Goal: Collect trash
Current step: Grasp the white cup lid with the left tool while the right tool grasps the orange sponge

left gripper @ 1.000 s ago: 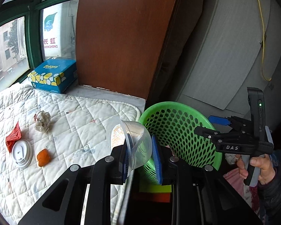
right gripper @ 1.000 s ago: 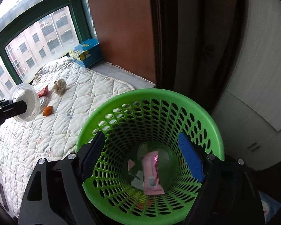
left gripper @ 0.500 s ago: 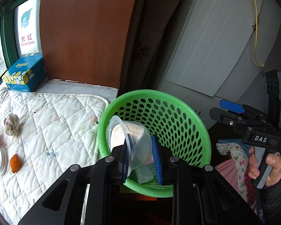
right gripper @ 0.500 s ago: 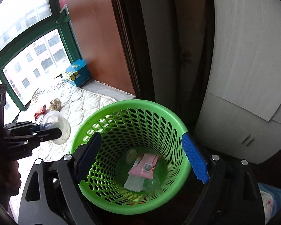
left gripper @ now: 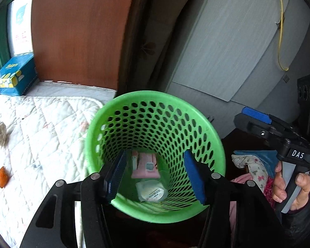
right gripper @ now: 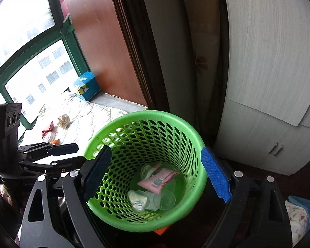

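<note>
The left tool (left gripper: 154, 174) no longer holds the cup (left gripper: 152, 191): its jaws are opening with nothing between them, and the cup now lies at the bottom of the basket (left gripper: 155, 99) beside the pink packet (left gripper: 145, 165). This tool has moved from beside the bed (left gripper: 41, 128) to above the basket mouth. The right tool (right gripper: 155, 173) spreads wider than before.

This is a lived-in room of a flat, a bedroom by the look of it. Left of the jaws a white quilted pad (left gripper: 41, 124) covers a wide sill under a green-framed bay window (right gripper: 70, 47), with apartment blocks outside. A blue tissue box (left gripper: 14, 76) sits at the far end of the pad. Ahead of the jaws hangs a curtain (right gripper: 198, 47), and to the right stands a pale wardrobe (right gripper: 264, 136) with small handles. Flowered cloth (left gripper: 256, 167) is bundled low at right.
</note>
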Demonstrator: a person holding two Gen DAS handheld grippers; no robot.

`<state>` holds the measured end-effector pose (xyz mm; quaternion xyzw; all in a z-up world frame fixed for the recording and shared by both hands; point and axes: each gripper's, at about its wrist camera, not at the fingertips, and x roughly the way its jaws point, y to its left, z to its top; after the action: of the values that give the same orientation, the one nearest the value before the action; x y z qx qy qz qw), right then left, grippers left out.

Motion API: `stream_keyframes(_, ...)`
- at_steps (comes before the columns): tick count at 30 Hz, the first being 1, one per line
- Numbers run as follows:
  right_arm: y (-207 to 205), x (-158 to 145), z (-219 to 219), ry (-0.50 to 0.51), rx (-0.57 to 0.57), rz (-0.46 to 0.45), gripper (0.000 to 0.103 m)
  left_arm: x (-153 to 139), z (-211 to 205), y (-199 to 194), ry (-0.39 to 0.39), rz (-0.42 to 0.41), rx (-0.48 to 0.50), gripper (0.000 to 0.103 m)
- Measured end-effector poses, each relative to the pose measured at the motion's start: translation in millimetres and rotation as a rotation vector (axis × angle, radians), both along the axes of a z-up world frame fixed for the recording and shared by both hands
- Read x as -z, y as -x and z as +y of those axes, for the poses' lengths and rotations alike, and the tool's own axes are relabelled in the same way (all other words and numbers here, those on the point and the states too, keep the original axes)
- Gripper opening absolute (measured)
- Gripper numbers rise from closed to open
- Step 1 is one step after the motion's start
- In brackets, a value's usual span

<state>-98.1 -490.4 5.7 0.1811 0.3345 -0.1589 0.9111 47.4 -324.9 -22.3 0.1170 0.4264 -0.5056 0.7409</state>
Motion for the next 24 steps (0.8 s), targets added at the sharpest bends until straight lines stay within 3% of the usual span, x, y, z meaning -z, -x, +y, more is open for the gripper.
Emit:
stream_keyframes(8,-20,-1,26,0.002,-0.074,0.0,0.09,-10,62,-32,-0.031,-0.067,-0.16,0.057)
stream_keyframes(16,-62,-1,71,0.01,-0.197,0.014,0.09,-12,144,-93,-0.081,-0.11,-0.377,0.058)
stream_keyframes(24,-107,2,123,0.002,-0.317,0.027,0.09,3,221,-157,-0.16,-0.12,-0.585,0.07)
